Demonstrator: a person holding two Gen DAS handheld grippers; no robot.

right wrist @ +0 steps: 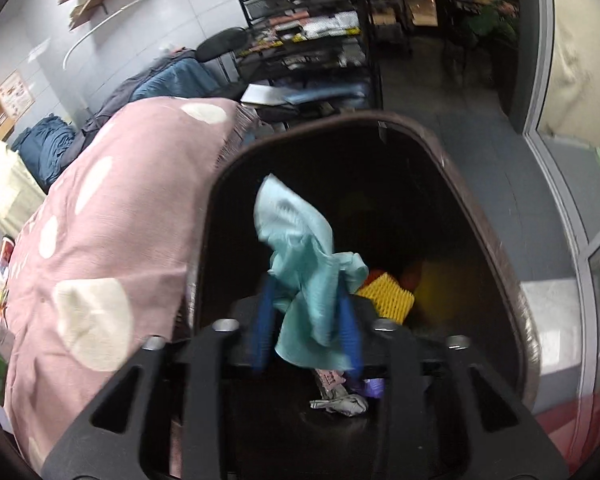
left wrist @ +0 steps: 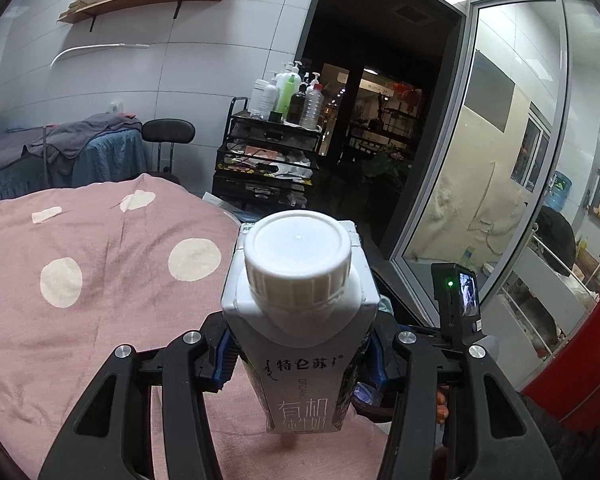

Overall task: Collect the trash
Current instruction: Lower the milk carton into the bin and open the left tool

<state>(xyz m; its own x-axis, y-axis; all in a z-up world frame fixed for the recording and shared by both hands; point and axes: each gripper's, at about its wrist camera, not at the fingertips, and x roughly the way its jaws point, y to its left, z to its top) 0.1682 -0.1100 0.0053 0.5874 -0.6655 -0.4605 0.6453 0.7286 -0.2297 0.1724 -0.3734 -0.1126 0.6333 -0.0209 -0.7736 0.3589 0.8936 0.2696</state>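
Observation:
My left gripper (left wrist: 298, 364) is shut on a white milk carton (left wrist: 300, 320) with a white screw cap, held upright above the edge of the pink dotted bed cover (left wrist: 100, 280). My right gripper (right wrist: 306, 320) is shut on a crumpled light blue cloth (right wrist: 304, 256) and holds it over the open mouth of a dark trash bin (right wrist: 452, 168). Inside the bin lie a yellow foam net (right wrist: 388, 296), crumpled paper (right wrist: 340, 402) and other scraps. The right gripper's body (left wrist: 460, 300) shows at the right of the left wrist view.
The bin stands right beside the pink bed (right wrist: 100, 240). A black wire cart (left wrist: 268, 160) with bottles stands behind, next to a black stool (left wrist: 168, 132). A glass partition (left wrist: 500, 140) and open doorway are on the right. A second bed (left wrist: 60, 152) lies at far left.

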